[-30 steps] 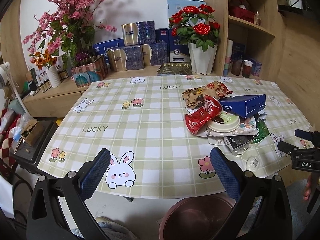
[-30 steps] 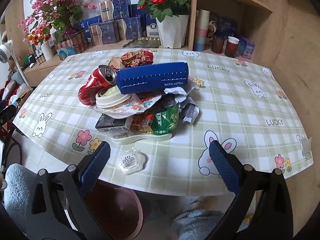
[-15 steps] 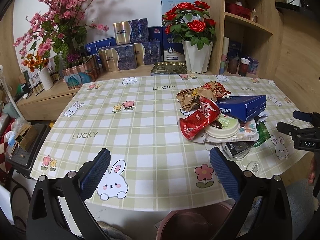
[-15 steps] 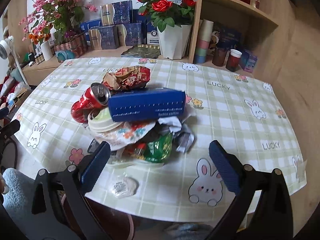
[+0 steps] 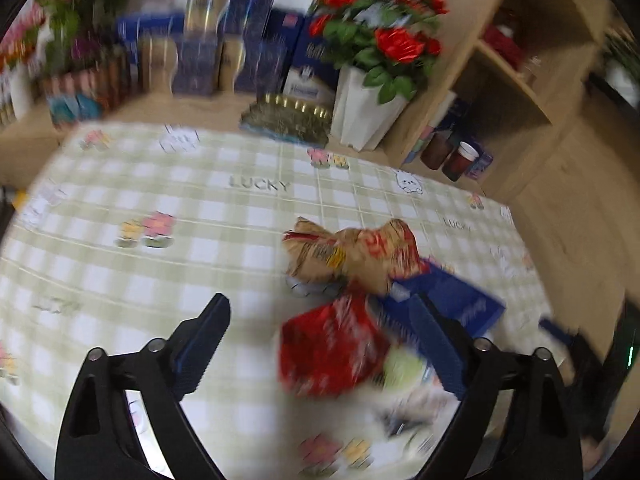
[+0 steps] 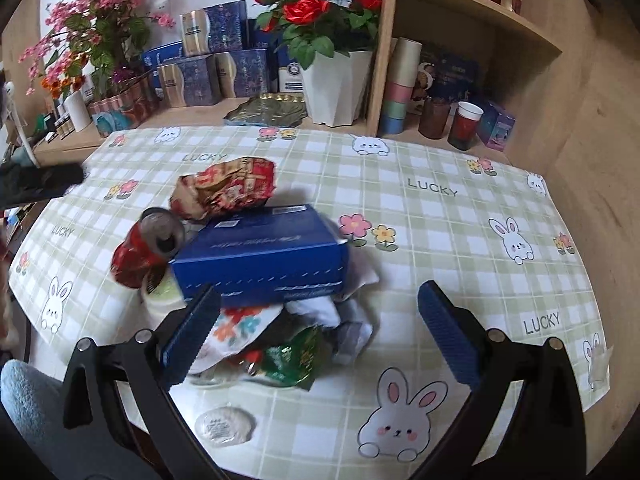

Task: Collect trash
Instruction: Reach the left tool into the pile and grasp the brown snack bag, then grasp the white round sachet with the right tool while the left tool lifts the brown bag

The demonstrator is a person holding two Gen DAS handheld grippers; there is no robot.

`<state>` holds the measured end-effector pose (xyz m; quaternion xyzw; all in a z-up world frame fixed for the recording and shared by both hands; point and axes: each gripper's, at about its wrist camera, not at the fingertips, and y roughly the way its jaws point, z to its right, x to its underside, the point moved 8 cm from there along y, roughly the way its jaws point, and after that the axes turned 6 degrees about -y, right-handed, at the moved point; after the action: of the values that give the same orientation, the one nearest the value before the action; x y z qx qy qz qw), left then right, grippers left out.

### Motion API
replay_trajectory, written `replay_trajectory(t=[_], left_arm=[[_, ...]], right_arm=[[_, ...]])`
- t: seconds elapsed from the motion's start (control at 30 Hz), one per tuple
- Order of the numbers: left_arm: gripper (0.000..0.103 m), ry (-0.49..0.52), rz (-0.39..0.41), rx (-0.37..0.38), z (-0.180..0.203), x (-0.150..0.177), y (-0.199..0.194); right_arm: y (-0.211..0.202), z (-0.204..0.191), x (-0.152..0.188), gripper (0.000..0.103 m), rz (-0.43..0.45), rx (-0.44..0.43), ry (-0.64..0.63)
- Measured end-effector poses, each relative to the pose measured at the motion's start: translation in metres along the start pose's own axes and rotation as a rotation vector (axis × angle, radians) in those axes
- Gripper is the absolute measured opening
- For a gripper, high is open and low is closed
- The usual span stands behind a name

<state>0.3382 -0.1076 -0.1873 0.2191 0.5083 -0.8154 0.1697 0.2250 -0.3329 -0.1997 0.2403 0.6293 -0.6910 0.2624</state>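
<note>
Left wrist view blurred: left tongs [image 5: 320, 340] spread, just been narrowing, crushed red can [image 5: 332, 352] between pads, untouched. Advice: centre on can, squeeze gently (thin metal, dented). Right tongs [image 6: 316, 320] wide, empty, above trash pile: stiff blue carton [image 6: 260, 256], crinkled wrapper [image 6: 228, 190], on checked counter [image 6: 440, 240].

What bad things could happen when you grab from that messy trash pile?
The blue box sits on top of loose wrappers, so pulling something from underneath could tip it. The crushed red can leans at the pile's edge and might roll away across the table. The small round white packet lies near the front edge, so a bump could knock it off.
</note>
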Motion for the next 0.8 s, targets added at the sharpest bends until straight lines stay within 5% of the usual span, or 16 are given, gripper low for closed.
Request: replay_trajectory(t=[0.23, 0.5, 0.77, 0.8], left_arm=[[0.086, -0.217, -0.202, 0.032, -0.006, -0.023, 0.09], [0.084, -0.36, -0.318, 0.087, -0.007, -0.012, 0.137], [0.032, -0.332, -0.271, 0.146, -0.001, -0.025, 0.117], [0.017, -0.318, -0.254, 0.163, 0.0, -0.029, 0.11]], right_arm=[[0.011, 0.022, 0.006, 0.097, -0.025, 0.002, 0.035], [0.019, 0.019, 0.022, 0.097, -0.057, -0.026, 0.051], [0.016, 0.006, 0.034, 0.097, -0.075, -0.053, 0.05], [0.015, 0.004, 0.034, 0.097, -0.074, -0.056, 0.047]])
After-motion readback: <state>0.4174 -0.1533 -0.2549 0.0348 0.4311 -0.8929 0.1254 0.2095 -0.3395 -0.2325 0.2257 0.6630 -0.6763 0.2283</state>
